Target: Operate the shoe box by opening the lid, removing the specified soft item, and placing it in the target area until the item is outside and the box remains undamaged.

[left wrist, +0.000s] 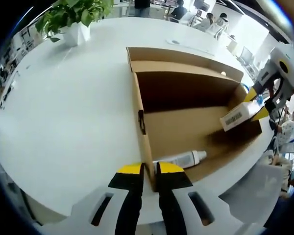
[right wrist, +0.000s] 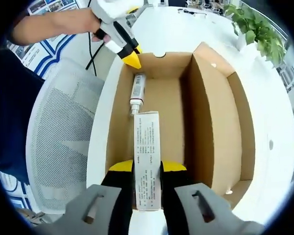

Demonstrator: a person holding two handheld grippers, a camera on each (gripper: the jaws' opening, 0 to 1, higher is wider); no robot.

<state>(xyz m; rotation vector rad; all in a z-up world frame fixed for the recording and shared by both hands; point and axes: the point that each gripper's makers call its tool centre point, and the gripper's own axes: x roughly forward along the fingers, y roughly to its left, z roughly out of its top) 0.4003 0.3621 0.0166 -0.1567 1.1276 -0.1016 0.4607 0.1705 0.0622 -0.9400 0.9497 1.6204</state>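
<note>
An open cardboard box [left wrist: 186, 122] sits on a white table [left wrist: 73, 107]. The left gripper [left wrist: 149, 171] pinches the box's wall; a tube [right wrist: 137, 93] lies inside. The right gripper [right wrist: 147, 169] clamps a white carton [right wrist: 147, 161] over the box.

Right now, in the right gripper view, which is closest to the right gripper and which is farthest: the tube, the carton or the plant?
1. The carton: held between the right gripper jaws, over the box.
2. The tube: lying on the box floor beyond the carton's far end, near the left gripper.
3. The plant: on the table past the box, upper right.
</note>
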